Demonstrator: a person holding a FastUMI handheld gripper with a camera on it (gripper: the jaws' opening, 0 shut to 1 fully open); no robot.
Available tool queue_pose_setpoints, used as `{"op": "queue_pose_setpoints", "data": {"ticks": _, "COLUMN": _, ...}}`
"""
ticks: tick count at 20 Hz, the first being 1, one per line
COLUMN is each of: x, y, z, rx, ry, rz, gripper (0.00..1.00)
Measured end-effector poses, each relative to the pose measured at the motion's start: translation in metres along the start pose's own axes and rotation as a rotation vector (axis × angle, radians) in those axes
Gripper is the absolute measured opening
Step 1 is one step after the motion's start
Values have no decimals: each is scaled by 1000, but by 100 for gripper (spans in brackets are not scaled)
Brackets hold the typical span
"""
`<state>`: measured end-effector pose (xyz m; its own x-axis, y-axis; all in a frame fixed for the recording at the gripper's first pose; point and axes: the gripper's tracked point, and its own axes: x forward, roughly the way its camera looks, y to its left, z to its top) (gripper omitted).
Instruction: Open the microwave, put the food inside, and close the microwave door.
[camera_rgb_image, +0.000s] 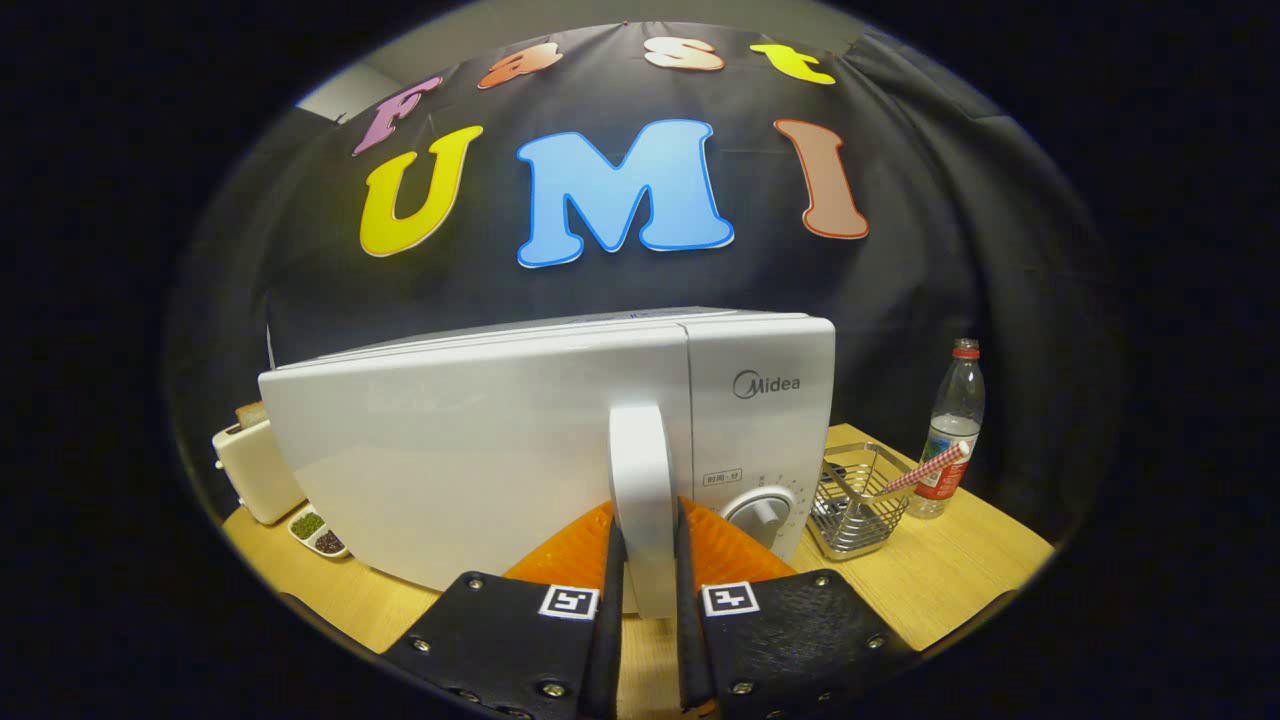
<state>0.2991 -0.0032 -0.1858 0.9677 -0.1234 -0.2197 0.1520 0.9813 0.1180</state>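
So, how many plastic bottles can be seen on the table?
1. A clear plastic bottle with a red cap stands right of the white microwave, behind the wire metal basket. The gripper is shut on the white door handle. The microwave may hide others.

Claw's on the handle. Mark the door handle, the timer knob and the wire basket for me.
door handle (641, 470), gripper view, middle of the white bar between the claw's fingers.
timer knob (764, 513), gripper view, its raised grip.
wire basket (850, 520), gripper view, front mesh wall.
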Motion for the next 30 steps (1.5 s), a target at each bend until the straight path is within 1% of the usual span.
{"op": "queue_pose_setpoints", "data": {"ticks": 1, "x": 0, "y": -2, "z": 0, "rx": 1, "ry": 4, "rz": -4, "gripper": 15}}
{"op": "queue_pose_setpoints", "data": {"ticks": 3, "x": -9, "y": -1, "z": 0, "rx": 40, "ry": -5, "rz": -18, "gripper": 15}}
{"op": "queue_pose_setpoints", "data": {"ticks": 5, "x": -24, "y": 1, "z": -4, "rx": 14, "ry": -8, "rz": -24, "gripper": 15}}
{"op": "queue_pose_setpoints", "data": {"ticks": 7, "x": -45, "y": 7, "z": -10, "rx": 13, "ry": 2, "rz": -1, "gripper": 15}}
{"op": "queue_pose_setpoints", "data": {"ticks": 10, "x": -83, "y": 18, "z": -18, "rx": 50, "ry": 19, "rz": 73, "gripper": 15}}
{"op": "queue_pose_setpoints", "data": {"ticks": 12, "x": -112, "y": 32, "z": -25, "rx": 63, "ry": 27, "rz": 140, "gripper": 15}}
{"op": "queue_pose_setpoints", "data": {"ticks": 16, "x": -180, "y": 78, "z": -40, "rx": 1, "ry": 13, "rz": 290, "gripper": 14}}
{"op": "queue_pose_setpoints", "data": {"ticks": 17, "x": -193, "y": 90, "z": -43, "rx": -23, "ry": 2, "rz": 313, "gripper": 14}}
{"op": "queue_pose_setpoints", "data": {"ticks": 20, "x": -223, "y": 122, "z": -51, "rx": -98, "ry": -24, "rz": 346, "gripper": 14}}
{"op": "queue_pose_setpoints", "data": {"ticks": 22, "x": -242, "y": 147, "z": -57, "rx": -90, "ry": -17, "rz": 371, "gripper": 14}}
{"op": "queue_pose_setpoints", "data": {"ticks": 24, "x": -257, "y": 173, "z": -57, "rx": -91, "ry": -29, "rz": 382, "gripper": 14}}
{"op": "queue_pose_setpoints", "data": {"ticks": 26, "x": -269, "y": 193, "z": -52, "rx": -85, "ry": -70, "rz": 367, "gripper": 14}}
{"op": "queue_pose_setpoints", "data": {"ticks": 30, "x": -282, "y": 229, "z": -58, "rx": -30, "ry": -72, "rz": 279, "gripper": 13}}
